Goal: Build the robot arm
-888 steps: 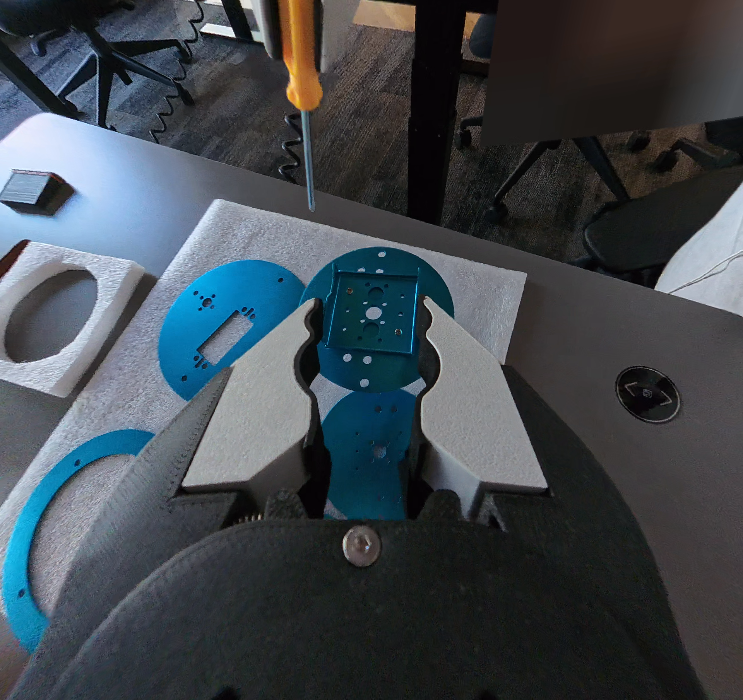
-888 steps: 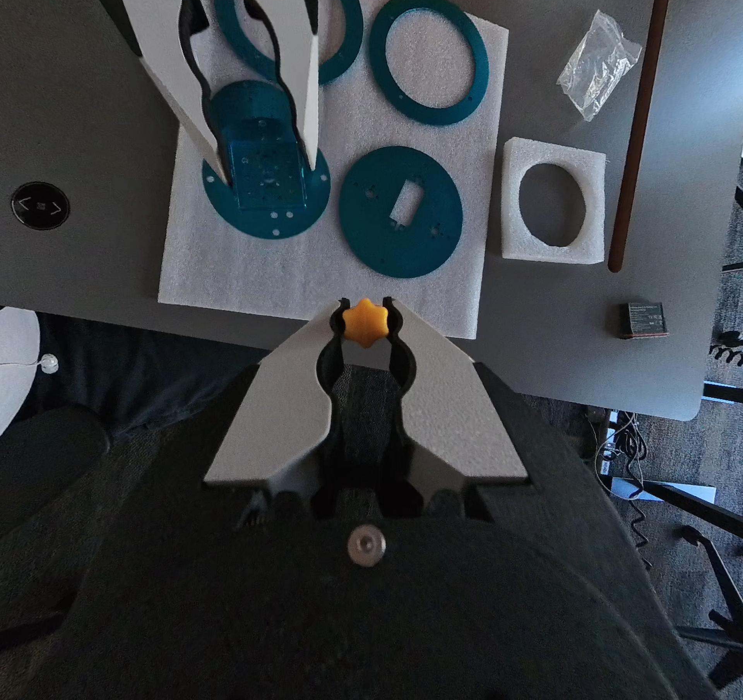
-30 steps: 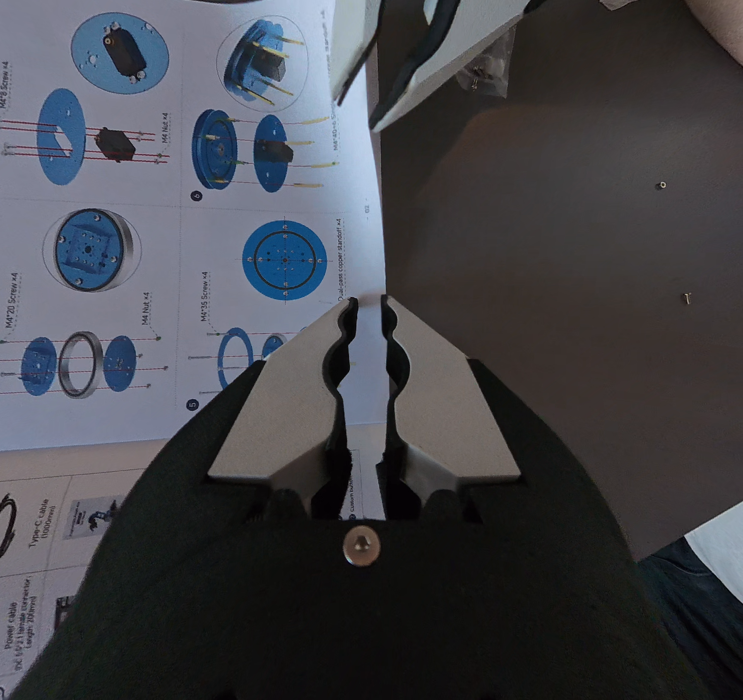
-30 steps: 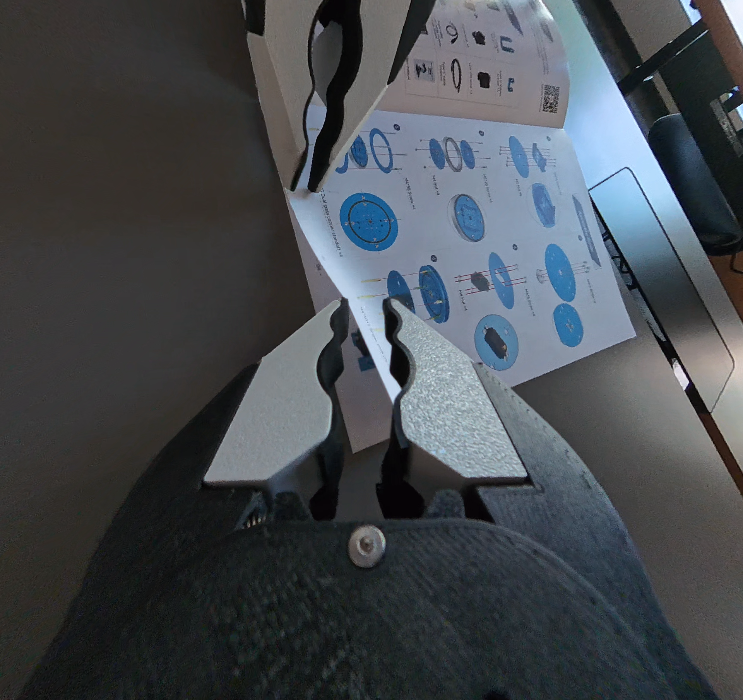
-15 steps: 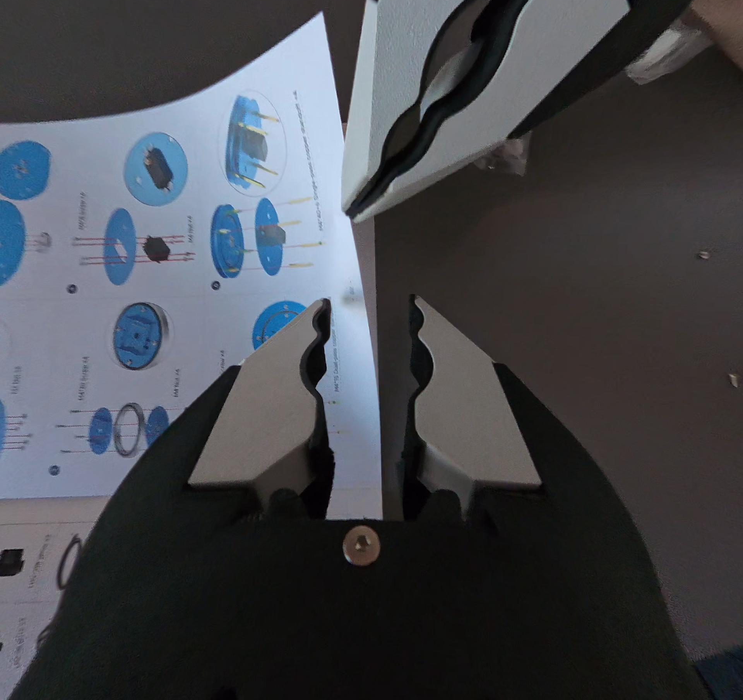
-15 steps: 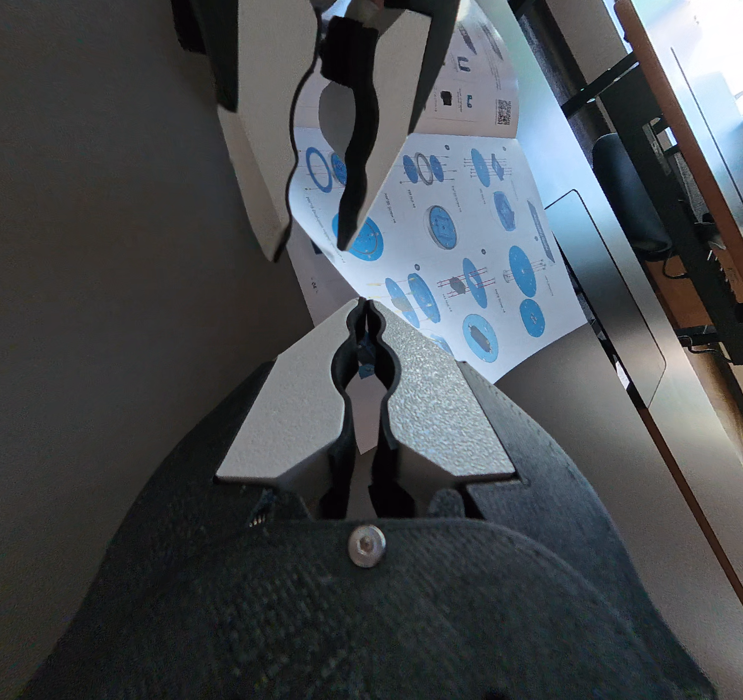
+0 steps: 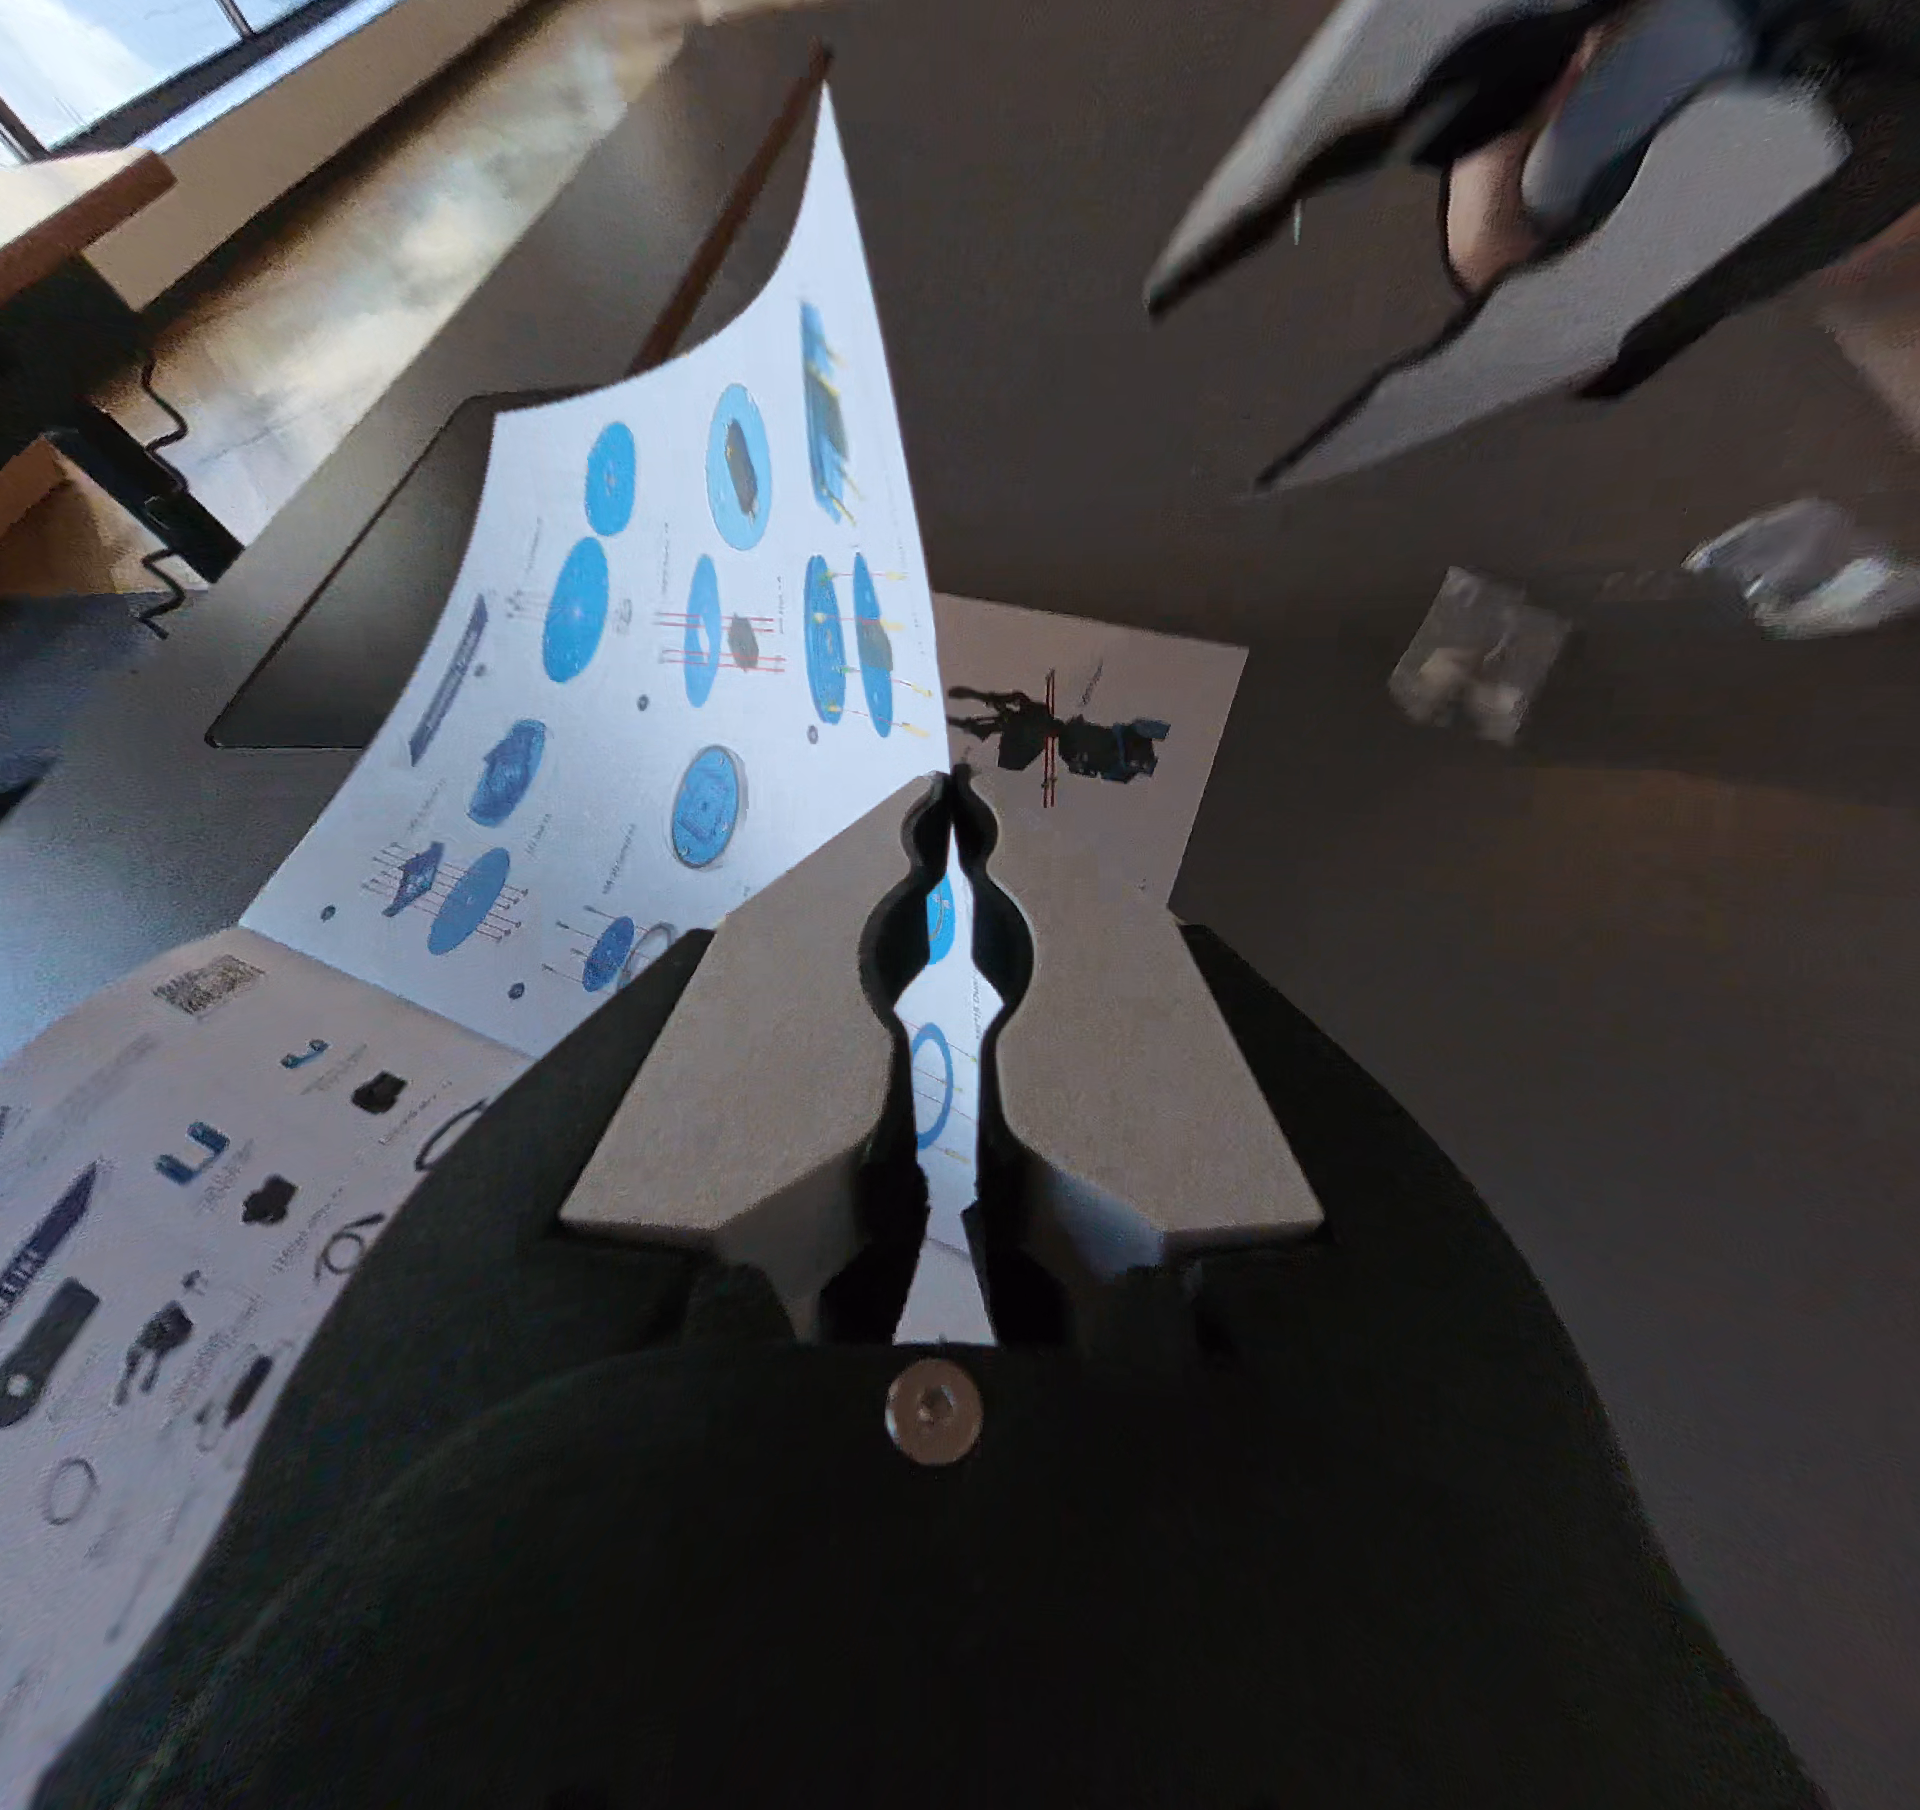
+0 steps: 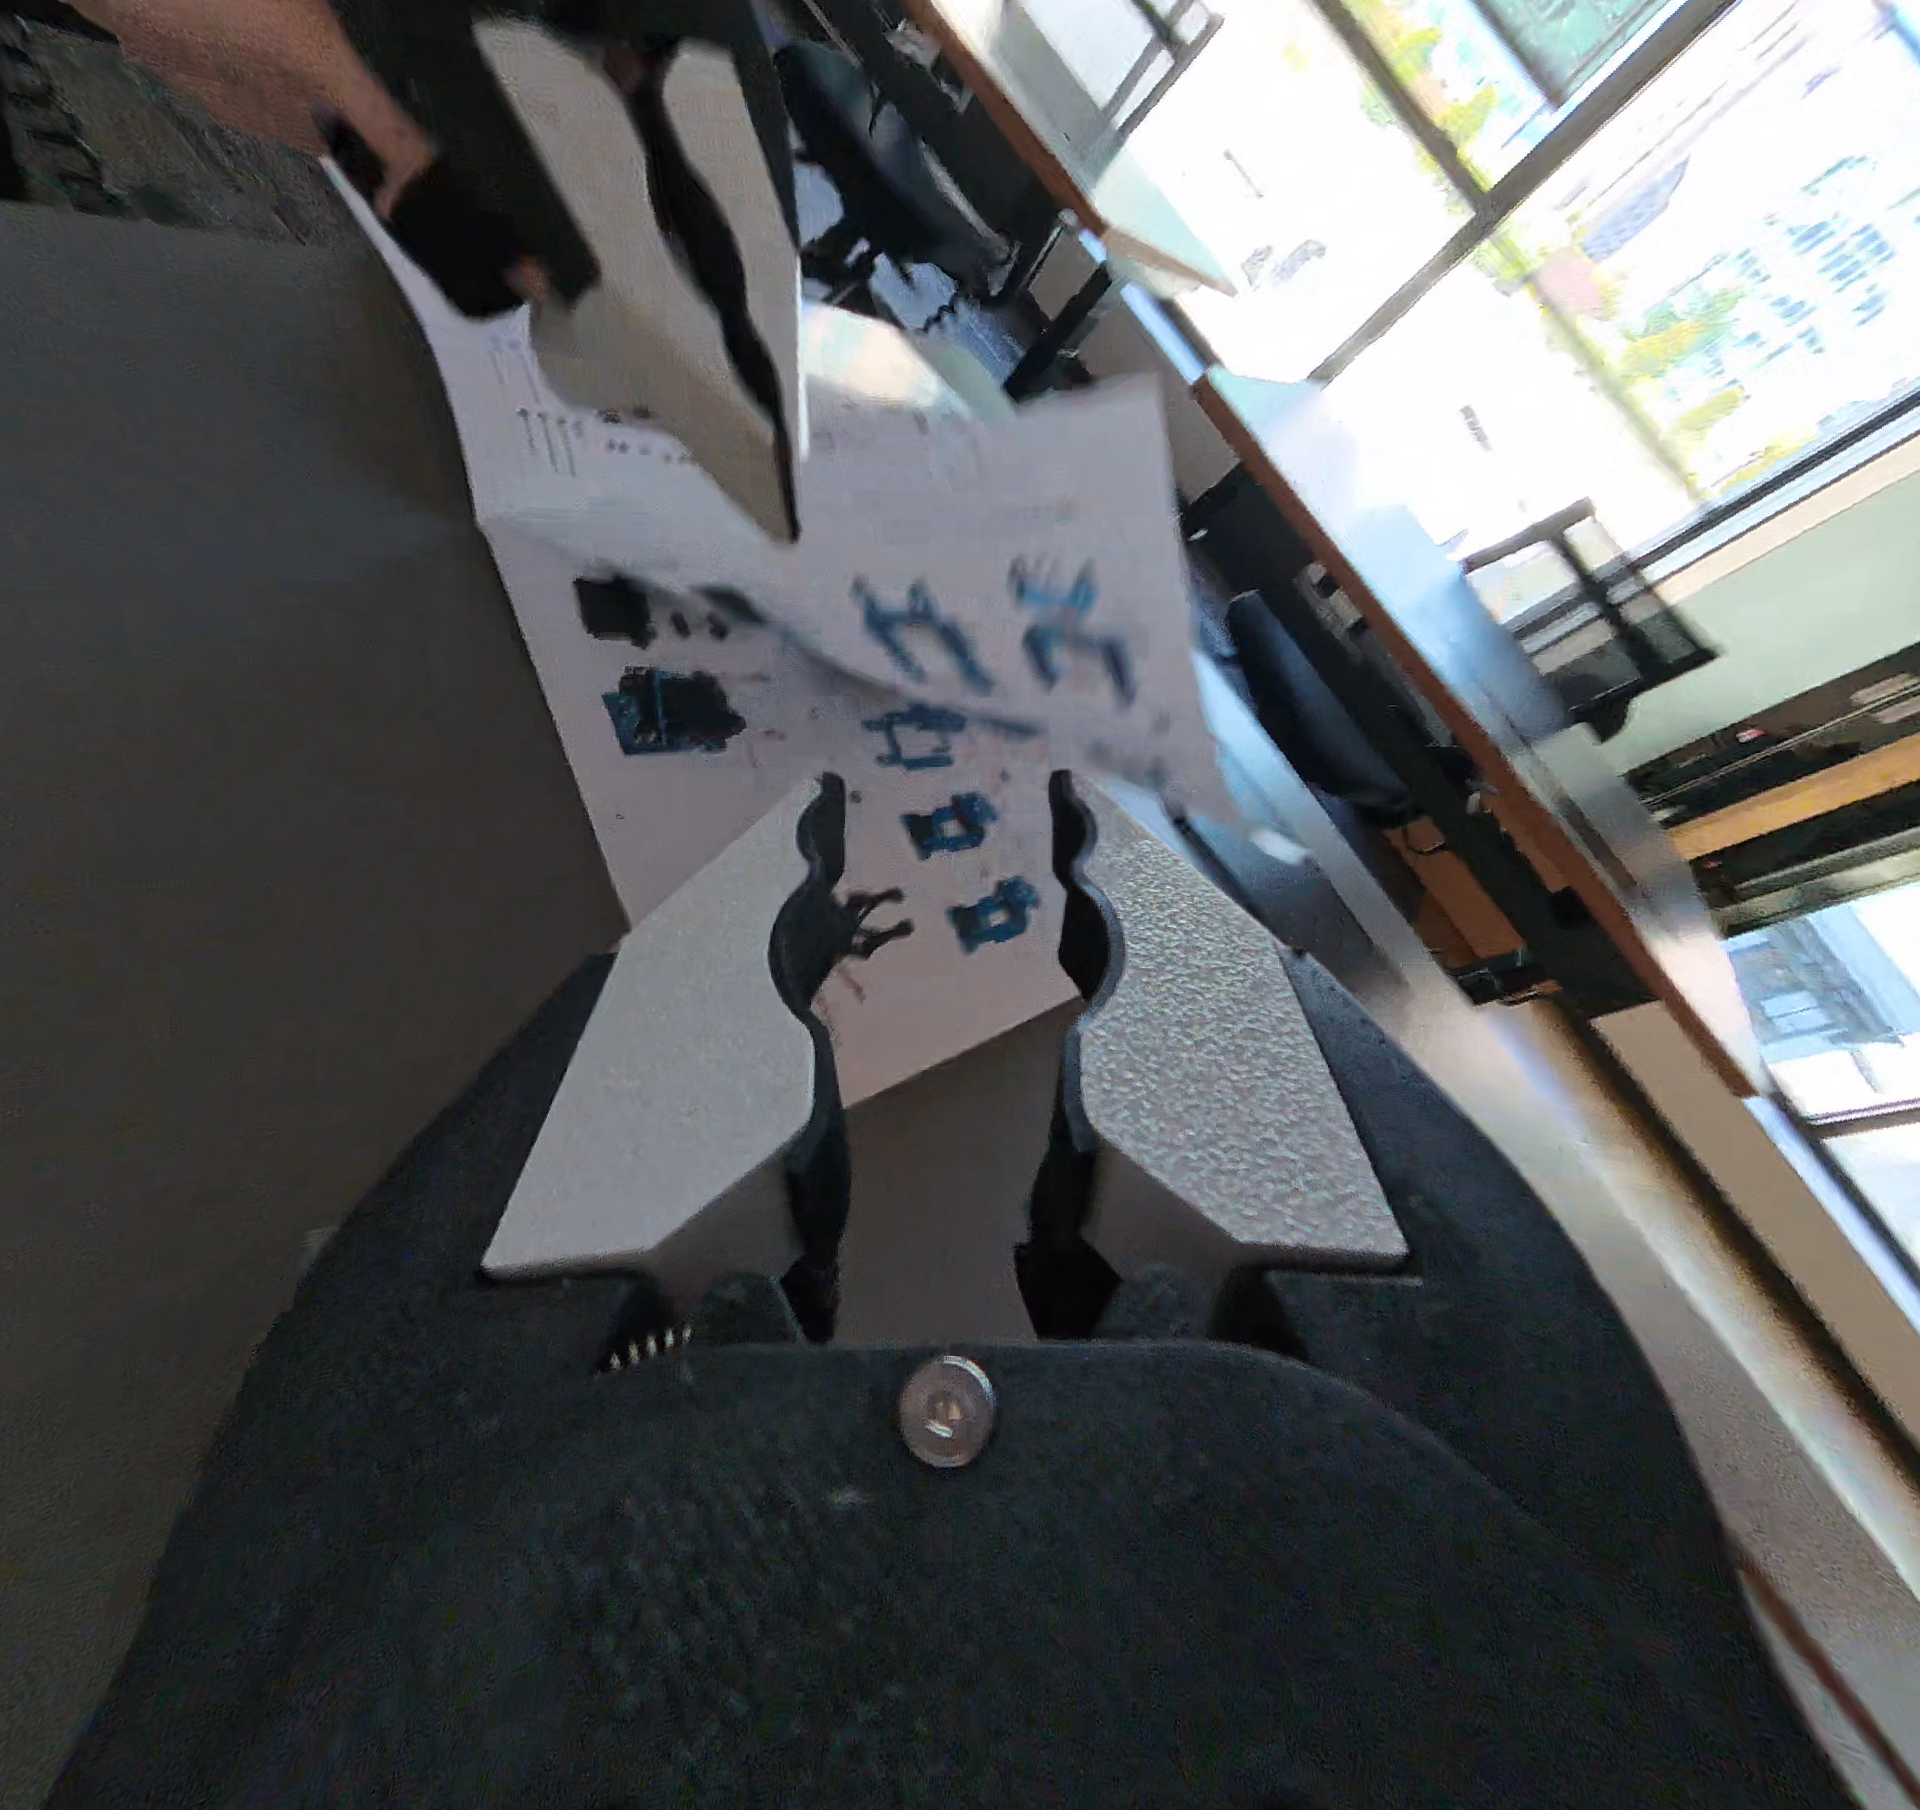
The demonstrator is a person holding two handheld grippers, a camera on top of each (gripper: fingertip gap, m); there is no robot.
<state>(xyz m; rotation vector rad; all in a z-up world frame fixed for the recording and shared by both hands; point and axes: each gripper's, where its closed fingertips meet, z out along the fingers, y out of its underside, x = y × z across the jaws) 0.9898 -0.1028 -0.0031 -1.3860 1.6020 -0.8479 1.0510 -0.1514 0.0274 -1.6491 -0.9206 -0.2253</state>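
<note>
The instruction sheet (image 7: 665,680) was white with blue disc diagrams and thin red lines, the table (image 7: 1558,929) dark grey-brown, and the left gripper (image 7: 951,786) pale grey on black.

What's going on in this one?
A person works two handheld grippers over a dark table. The left gripper is shut on the edge of a printed instruction sheet, lifting that page up. The right gripper is open, holding nothing, above the sheet. Small plastic bags lie nearby.
</note>
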